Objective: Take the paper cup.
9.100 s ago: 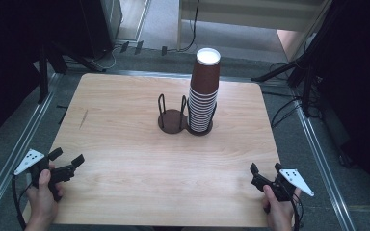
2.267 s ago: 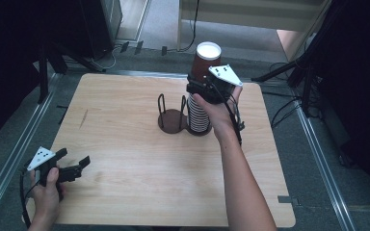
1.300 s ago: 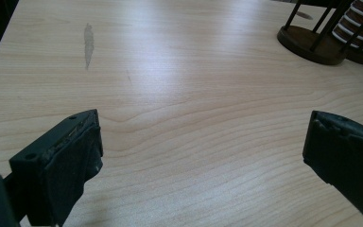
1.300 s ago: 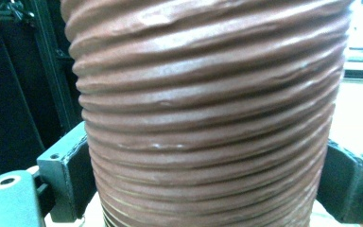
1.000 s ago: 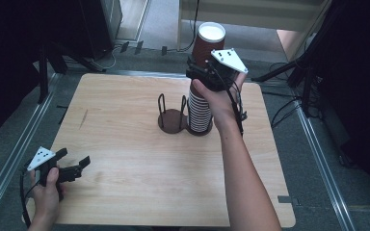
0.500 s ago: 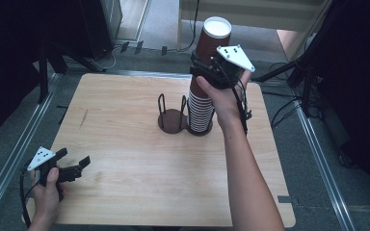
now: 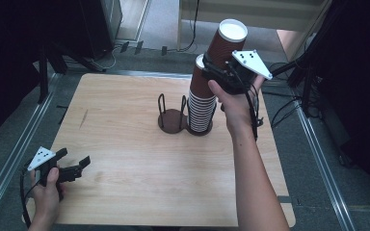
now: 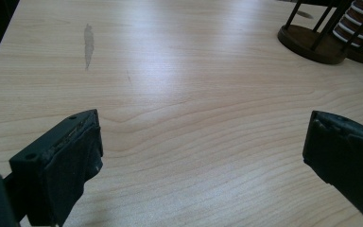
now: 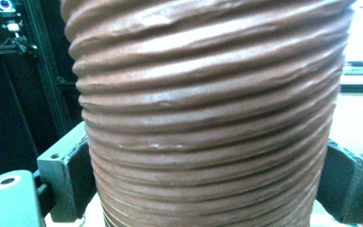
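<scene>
Right gripper (image 7: pixel 215 67): raised above the far right part of the table (image 7: pixel 125 202), jaws pinching the top cup (image 7: pixel 225 45) by its ribbed brown side wall, one jaw on each flank as the right gripper view shows.
Top cup: held in the air, tilted, its white-lined mouth up; it sits just above and slightly right of the stack of cups (image 7: pixel 202 103), and looks clear of it (though from this angle I can't rule out the bases touching).
Stack of cups: upright in the right-hand ring of the cup holder (image 7: pixel 173 118), near the table's middle-far edge; the holder's left ring stands empty beside it.
Left gripper (image 7: pixel 74 166): low over the near left corner, jaws spread wide over bare wood, well apart from the cups.
How the cup will handle: I'd judge it very light and thin-walled paper, easily crushed; the ribbing (image 9: pixel 208 118) gives the pads some bite, so it shouldn't slip.
Where to hold: across the mid-to-lower wall, as now, with a gentle squeeze; the rim is stiffer but awkward to reach.
Risk: too hard a pinch could dent the wall oval, and nested cups tend to cling.
</scene>
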The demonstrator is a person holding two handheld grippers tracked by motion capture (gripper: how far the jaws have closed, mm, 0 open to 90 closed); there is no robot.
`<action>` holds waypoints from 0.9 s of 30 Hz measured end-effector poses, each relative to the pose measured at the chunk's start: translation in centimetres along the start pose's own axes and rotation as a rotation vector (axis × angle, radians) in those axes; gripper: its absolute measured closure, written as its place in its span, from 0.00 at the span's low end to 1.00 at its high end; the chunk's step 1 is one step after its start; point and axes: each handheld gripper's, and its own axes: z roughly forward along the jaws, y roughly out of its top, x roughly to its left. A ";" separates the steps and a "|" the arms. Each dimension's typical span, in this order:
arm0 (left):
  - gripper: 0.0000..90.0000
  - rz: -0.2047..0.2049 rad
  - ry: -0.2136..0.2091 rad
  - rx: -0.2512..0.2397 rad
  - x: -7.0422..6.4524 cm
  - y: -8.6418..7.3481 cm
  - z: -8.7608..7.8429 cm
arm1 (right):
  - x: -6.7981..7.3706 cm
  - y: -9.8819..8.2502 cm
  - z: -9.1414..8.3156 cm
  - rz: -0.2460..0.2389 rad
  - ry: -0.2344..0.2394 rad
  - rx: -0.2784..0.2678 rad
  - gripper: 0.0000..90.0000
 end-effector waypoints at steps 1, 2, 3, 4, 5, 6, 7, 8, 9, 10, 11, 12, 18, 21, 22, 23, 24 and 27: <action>0.00 0.000 0.000 0.000 0.0 0.0 0.0 | 0.0 0.0 0.0 0.000 0.000 0.000 0.11; 0.00 0.000 0.000 0.000 0.0 0.0 0.0 | -0.4 0.0 -0.4 0.006 0.000 -0.010 0.11; 0.00 -0.001 0.001 0.000 0.0 0.0 0.0 | -0.6 -0.1 -0.6 0.011 0.001 -0.014 0.11; 0.00 -0.002 0.001 -0.002 0.0 0.0 0.0 | -0.8 -0.1 -0.8 0.011 -0.001 -0.015 0.11; 0.00 -0.002 0.001 -0.002 0.0 0.0 0.0 | -0.8 -0.1 -0.8 0.011 -0.001 -0.015 0.11; 0.00 -0.002 0.001 -0.001 0.0 0.0 0.0 | -1.3 -0.2 -1.2 0.013 -0.009 -0.015 0.11; 0.00 -0.001 0.002 0.000 0.0 0.0 0.0 | -1.3 -0.2 -1.2 0.013 -0.009 -0.015 0.11; 0.00 -0.001 0.001 -0.001 0.0 0.0 0.0 | -1.7 -0.3 -1.6 0.015 -0.017 -0.014 0.11; 0.00 -0.001 0.001 -0.001 0.0 0.0 0.0 | -1.9 -0.3 -1.7 0.017 -0.019 -0.013 0.11; 0.00 -0.001 0.003 0.000 0.0 0.0 0.0 | -1.9 -0.3 -1.7 0.017 -0.019 -0.013 0.11; 0.00 -0.001 0.003 -0.001 0.0 0.0 0.0 | -2.1 -0.4 -1.9 0.019 -0.020 -0.014 0.11; 0.00 -0.001 0.003 -0.001 0.0 0.0 0.0 | -2.4 -0.6 -2.3 0.022 -0.024 -0.013 0.11; 0.00 0.006 0.001 -0.002 -0.1 0.0 0.0 | -3.1 -1.4 -3.2 0.019 -0.036 -0.008 0.11; 0.00 0.004 0.002 -0.002 -0.1 0.0 0.0 | -3.4 -1.7 -3.5 0.028 -0.042 -0.004 0.11; 0.00 0.002 0.003 -0.003 -0.1 0.0 0.0 | -3.7 -2.0 -3.8 0.034 -0.046 -0.002 0.11; 0.00 0.000 0.000 -0.005 -0.1 0.0 0.0 | -3.8 -2.1 -4.0 0.034 -0.049 0.000 0.11; 0.00 -0.002 -0.001 -0.007 0.0 0.0 0.0 | -3.9 -2.3 -4.1 0.033 -0.052 0.003 0.11; 0.00 -0.002 0.002 -0.008 0.0 0.0 0.0 | -4.1 -2.9 -4.6 0.033 -0.054 0.015 0.11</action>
